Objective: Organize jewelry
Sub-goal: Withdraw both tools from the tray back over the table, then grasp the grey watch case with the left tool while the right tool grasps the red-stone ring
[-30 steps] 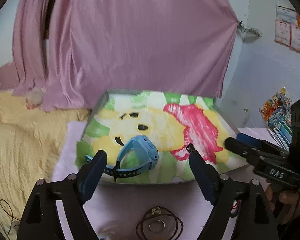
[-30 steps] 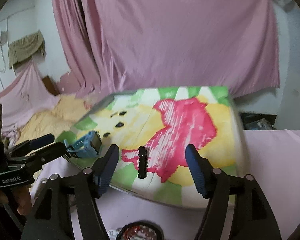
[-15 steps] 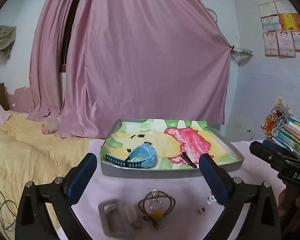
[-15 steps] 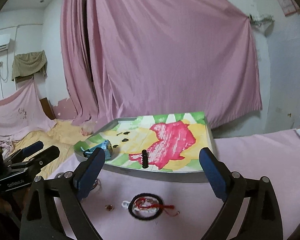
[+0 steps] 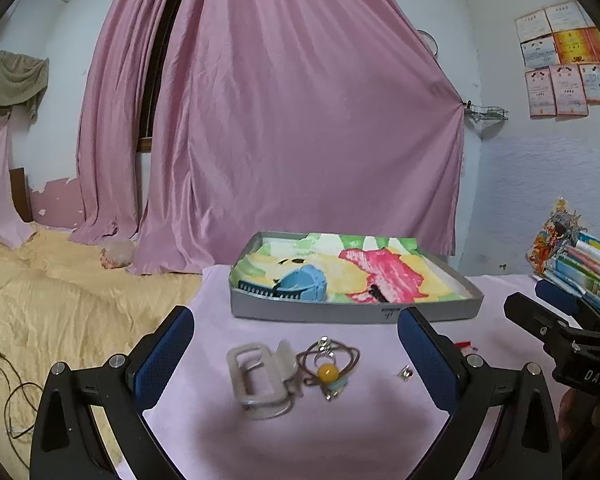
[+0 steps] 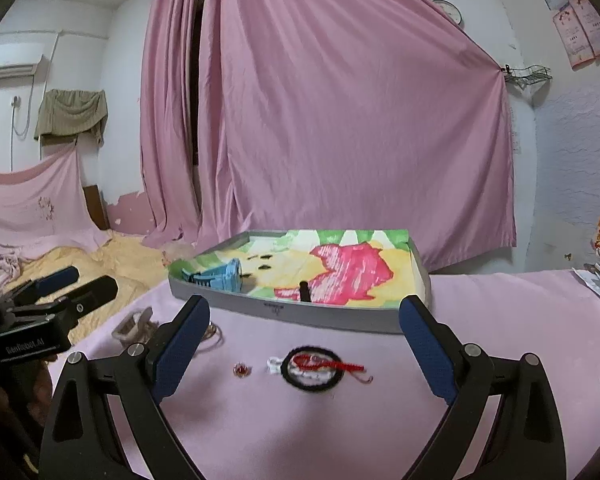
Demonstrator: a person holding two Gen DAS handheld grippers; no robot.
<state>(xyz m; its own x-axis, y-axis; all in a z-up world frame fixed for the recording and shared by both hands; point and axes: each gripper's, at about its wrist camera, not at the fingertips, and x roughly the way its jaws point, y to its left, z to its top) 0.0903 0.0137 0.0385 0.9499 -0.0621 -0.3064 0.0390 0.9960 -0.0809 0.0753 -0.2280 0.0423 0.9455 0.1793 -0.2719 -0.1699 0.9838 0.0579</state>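
Both grippers hang above a pink cloth (image 5: 340, 432) with their jaws spread wide and nothing between them. In the left wrist view the left gripper (image 5: 296, 356) frames the lower centre of the frame, where a white clip (image 5: 256, 380) lies touching a brown cord necklace (image 5: 328, 364) with a yellow bead; a small stud (image 5: 406, 372) sits apart to the right, just beside the right finger. Behind these, mid-frame, stands a grey tray (image 5: 340, 312) lined with a bright cartoon print — in it lie a blue watch (image 5: 300, 282) toward the left and a small black clip (image 5: 376, 292) near the front wall. The tray's front wall partly hides both. In the right wrist view the right gripper (image 6: 304, 346) frames a black ring (image 6: 312, 368) crossed by a red string, with a white piece touching its left edge and a red stud (image 6: 242, 370) a little further left. A pink curtain (image 6: 340, 120) fills the background, a yellow blanket (image 5: 60, 300) spreads at the left, a stack of books (image 5: 580, 264) sits at the right edge and papers (image 5: 564, 60) hang at the upper right.
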